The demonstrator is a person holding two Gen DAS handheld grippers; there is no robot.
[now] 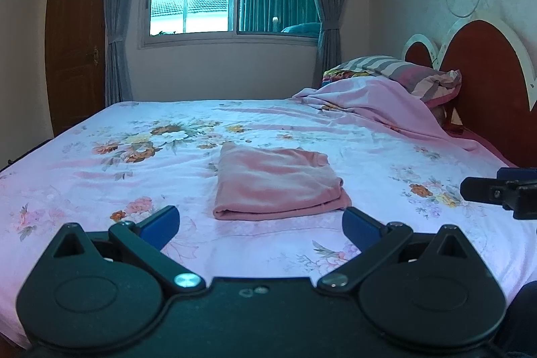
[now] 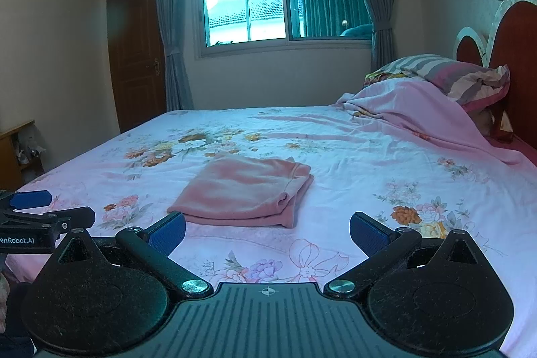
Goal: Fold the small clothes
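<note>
Pink cloth (image 1: 275, 182) is seen folded on the bed, with both claws spread wide and empty.

From the left wrist, the cloth is found lying flat in a neat rectangle on the floral sheet (image 1: 100, 176), toward the near edge of the bed and roughly midway along it; the left claw (image 1: 261, 223) is held just short of it, jaws fully apart, nothing gripped, and the folding is judged done or nearly so. No writing can be read there. From the right wrist, the cloth (image 2: 245, 190) is shown stacked in layers, its open ends turned toward the pillow (image 2: 446, 72) side; the right claw (image 2: 268, 230) is likewise held wide and empty. "enRobot.AI", cut off at the frame edge, is read on the left claw's body (image 2: 23, 240).
</note>
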